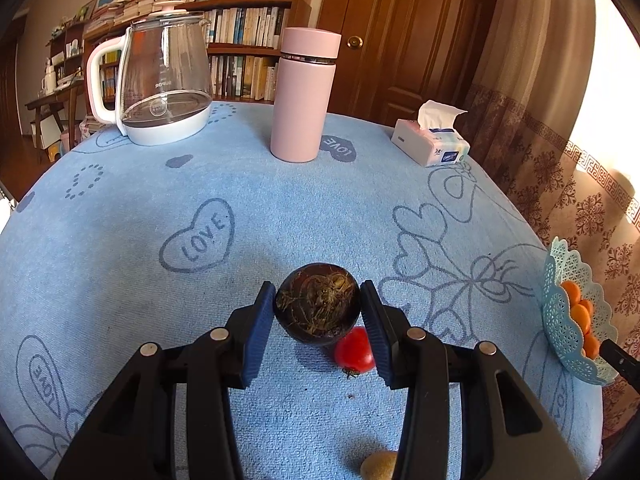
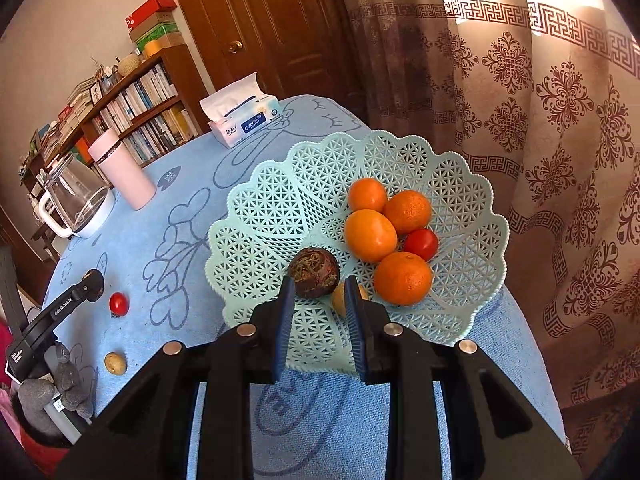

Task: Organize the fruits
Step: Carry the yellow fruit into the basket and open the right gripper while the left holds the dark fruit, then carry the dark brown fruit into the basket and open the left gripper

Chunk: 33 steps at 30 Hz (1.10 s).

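The pale green lattice basket [image 2: 280, 208] at the counter's [image 1: 280, 208] right edge already holds most of the fruit: four oranges [image 2: 370, 234], a cherry tomato [image 2: 421, 243], a dark round fruit [image 2: 314, 273] and a small yellowish one partly hidden behind the right claw [image 2: 318, 294], whose jaws are drawn as close as they go, with nothing between them. The left claw [image 1: 318, 304] has its blue pads pressed on another dark, fibrous round fruit [image 1: 318, 306] held above the blue cloth. Still loose on the counter are a red cherry tomato [image 1: 355, 350] just beneath it and a small tan fruit [image 1: 378, 465] nearer the front edge. I judge the job well over halfway.
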Each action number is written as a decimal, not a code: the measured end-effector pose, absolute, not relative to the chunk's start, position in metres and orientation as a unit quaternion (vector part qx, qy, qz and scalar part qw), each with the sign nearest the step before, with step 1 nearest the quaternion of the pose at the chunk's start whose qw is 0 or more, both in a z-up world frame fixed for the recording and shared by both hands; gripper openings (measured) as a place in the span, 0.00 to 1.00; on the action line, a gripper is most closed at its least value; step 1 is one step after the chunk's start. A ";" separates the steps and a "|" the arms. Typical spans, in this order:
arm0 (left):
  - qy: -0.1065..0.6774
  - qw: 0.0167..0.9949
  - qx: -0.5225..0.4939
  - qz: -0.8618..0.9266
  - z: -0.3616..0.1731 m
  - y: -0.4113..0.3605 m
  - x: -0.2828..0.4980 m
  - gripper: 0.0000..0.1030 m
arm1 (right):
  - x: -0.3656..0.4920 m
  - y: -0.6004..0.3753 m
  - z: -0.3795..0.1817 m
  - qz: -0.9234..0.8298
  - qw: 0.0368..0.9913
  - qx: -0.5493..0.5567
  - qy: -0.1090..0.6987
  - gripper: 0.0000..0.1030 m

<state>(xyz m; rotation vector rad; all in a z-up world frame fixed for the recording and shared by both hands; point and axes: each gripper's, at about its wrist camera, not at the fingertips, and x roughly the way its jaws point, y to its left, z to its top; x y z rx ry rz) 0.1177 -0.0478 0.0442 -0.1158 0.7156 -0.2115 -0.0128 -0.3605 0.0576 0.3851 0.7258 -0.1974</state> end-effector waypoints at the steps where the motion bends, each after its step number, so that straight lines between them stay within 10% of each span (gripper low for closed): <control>1: 0.349 0.930 -0.056 -0.103 0.044 -0.048 0.118 0.43 | -0.014 -0.361 0.058 -0.096 0.912 0.189 0.352 0.25; 19: 0.350 0.927 -0.012 -0.133 0.053 -0.087 0.097 0.43 | -0.039 -0.393 0.055 -0.141 0.919 0.212 0.301 0.62; 33: 0.350 0.910 0.027 -0.222 0.070 -0.169 0.083 0.43 | -0.036 -0.397 0.049 -0.163 0.927 0.193 0.278 0.65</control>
